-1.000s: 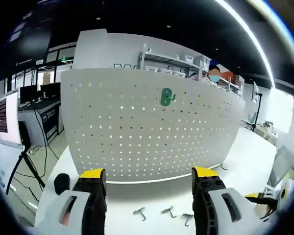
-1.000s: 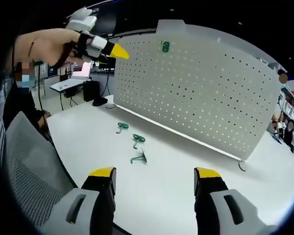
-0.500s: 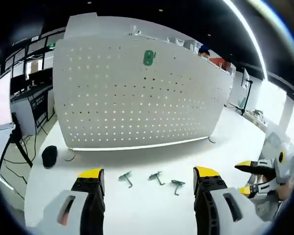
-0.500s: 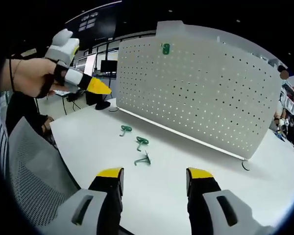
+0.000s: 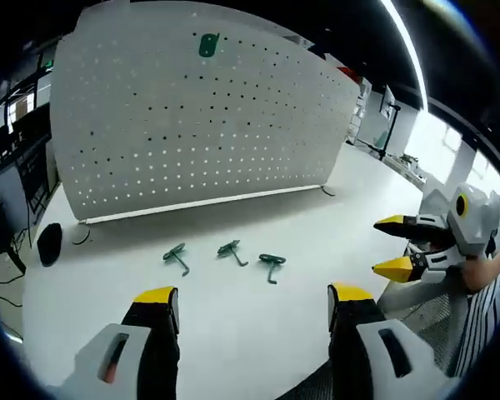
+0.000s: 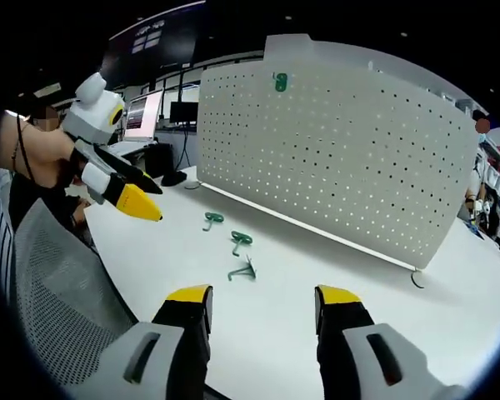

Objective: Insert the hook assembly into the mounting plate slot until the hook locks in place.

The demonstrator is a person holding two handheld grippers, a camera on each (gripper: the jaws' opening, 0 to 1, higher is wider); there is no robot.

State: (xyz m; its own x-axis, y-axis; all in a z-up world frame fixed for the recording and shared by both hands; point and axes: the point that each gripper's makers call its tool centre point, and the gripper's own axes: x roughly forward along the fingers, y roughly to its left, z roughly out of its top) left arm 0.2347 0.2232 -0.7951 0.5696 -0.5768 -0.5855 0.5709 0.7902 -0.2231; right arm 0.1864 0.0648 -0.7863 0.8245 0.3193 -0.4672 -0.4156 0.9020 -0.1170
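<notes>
Left gripper view: left tool (image 5: 248, 304) hangs wide open and empty over the tabletop (image 5: 317, 225). Three hooks (image 5: 226, 257) lie loose in a row ahead, pegboard (image 5: 192, 125) upright beyond, one green hook (image 5: 208, 45) mounted near its top. Right tool (image 5: 393, 246) enters at right, jaws parted.

Right gripper view: right tool (image 6: 262, 298) gapes empty; hooks (image 6: 233, 246) lie ahead, left tool (image 6: 137, 200) at left.

Three green hooks (image 5: 227, 255) before upright pegboard (image 5: 192, 117)
</notes>
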